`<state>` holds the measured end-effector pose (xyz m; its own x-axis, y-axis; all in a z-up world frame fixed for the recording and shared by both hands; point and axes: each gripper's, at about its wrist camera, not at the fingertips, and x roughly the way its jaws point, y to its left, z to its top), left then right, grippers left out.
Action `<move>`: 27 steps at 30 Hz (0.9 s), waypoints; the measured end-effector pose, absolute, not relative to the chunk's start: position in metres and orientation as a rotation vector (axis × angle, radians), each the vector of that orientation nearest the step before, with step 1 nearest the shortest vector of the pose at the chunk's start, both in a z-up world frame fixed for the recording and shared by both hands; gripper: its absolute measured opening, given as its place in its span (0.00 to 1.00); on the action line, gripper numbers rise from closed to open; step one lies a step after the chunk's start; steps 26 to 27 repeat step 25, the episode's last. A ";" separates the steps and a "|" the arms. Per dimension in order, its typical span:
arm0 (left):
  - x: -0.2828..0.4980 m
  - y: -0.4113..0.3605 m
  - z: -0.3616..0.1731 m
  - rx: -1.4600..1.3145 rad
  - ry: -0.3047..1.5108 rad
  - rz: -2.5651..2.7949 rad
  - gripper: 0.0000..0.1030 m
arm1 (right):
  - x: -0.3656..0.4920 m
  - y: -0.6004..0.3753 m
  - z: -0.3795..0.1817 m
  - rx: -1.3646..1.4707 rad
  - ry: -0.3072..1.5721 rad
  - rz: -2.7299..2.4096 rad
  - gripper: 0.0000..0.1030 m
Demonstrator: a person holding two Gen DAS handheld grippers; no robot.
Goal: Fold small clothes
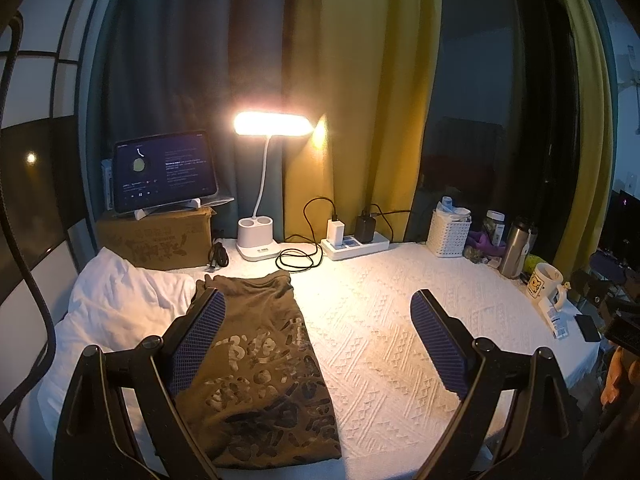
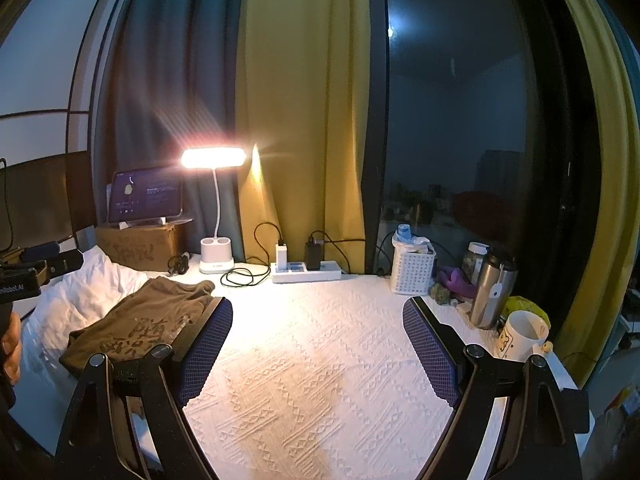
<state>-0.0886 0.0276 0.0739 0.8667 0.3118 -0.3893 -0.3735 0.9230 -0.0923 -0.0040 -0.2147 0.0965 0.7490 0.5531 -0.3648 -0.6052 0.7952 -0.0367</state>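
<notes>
left tool (image 1: 318, 312) jaws apart, empty | right tool (image 2: 318, 320) jaws apart, empty | olive shirt (image 1: 264, 368) folded narrow on desk (image 1: 380, 320), beneath left tool's left finger | white garment (image 1: 120, 300) crumpled further left, apparently unfolded | est. partway done

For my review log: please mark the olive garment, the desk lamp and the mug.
olive garment (image 1: 260, 344): left wrist view, printed front.
desk lamp (image 1: 256, 240): left wrist view, white base.
mug (image 2: 516, 338): right wrist view, outer wall.
</notes>
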 end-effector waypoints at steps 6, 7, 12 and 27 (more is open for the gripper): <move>-0.087 0.028 0.073 -0.164 0.380 0.359 0.91 | 0.000 -0.215 0.094 -0.154 0.358 0.636 0.86; -0.087 0.028 0.072 -0.163 0.380 0.359 0.91 | 0.000 -0.215 0.094 -0.154 0.360 0.636 0.86; -0.085 0.026 0.070 -0.157 0.385 0.353 0.91 | 0.002 -0.215 0.093 -0.152 0.364 0.634 0.86; -0.084 0.026 0.071 -0.149 0.384 0.348 0.91 | 0.002 -0.215 0.090 -0.153 0.371 0.634 0.86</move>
